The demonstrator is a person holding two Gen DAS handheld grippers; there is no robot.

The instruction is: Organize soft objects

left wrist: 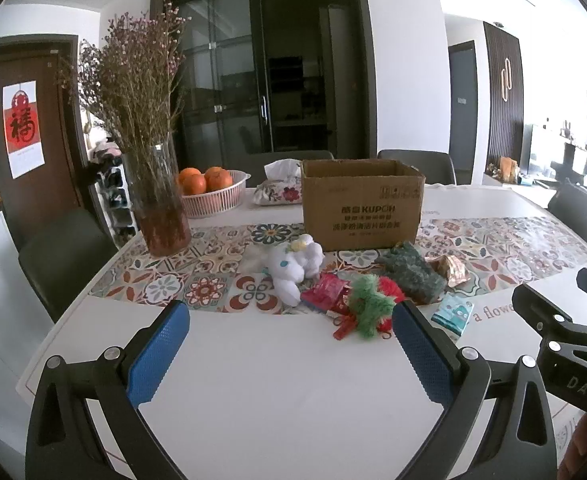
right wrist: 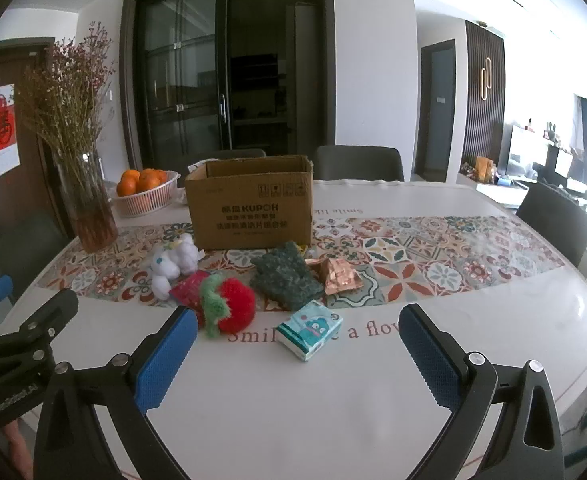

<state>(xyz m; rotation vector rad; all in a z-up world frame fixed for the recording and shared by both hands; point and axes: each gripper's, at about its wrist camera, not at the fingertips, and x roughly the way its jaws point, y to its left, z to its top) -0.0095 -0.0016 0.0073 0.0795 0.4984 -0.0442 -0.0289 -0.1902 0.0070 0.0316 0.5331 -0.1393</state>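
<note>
An open cardboard box (left wrist: 361,206) (right wrist: 251,204) stands mid-table. In front of it lie a white plush toy (left wrist: 295,266) (right wrist: 173,264), a red-and-green plush strawberry (left wrist: 373,306) (right wrist: 229,308), a dark green fuzzy glove (left wrist: 411,272) (right wrist: 285,276), a red packet (left wrist: 325,290) (right wrist: 187,290), a crumpled copper foil wrapper (left wrist: 451,266) (right wrist: 339,276) and a teal tissue pack (left wrist: 453,312) (right wrist: 309,332). My left gripper (left wrist: 289,344) is open over bare table, just short of the strawberry. My right gripper (right wrist: 297,344) is open, with the tissue pack lying just ahead between its blue pads.
A glass vase of dried flowers (left wrist: 157,204) (right wrist: 87,204) and a basket of oranges (left wrist: 209,192) (right wrist: 143,196) stand at the left. A floral tissue pouch (left wrist: 279,190) lies behind the box. Dark chairs (right wrist: 357,168) surround the white table (right wrist: 293,400), which has a patterned runner (right wrist: 433,252).
</note>
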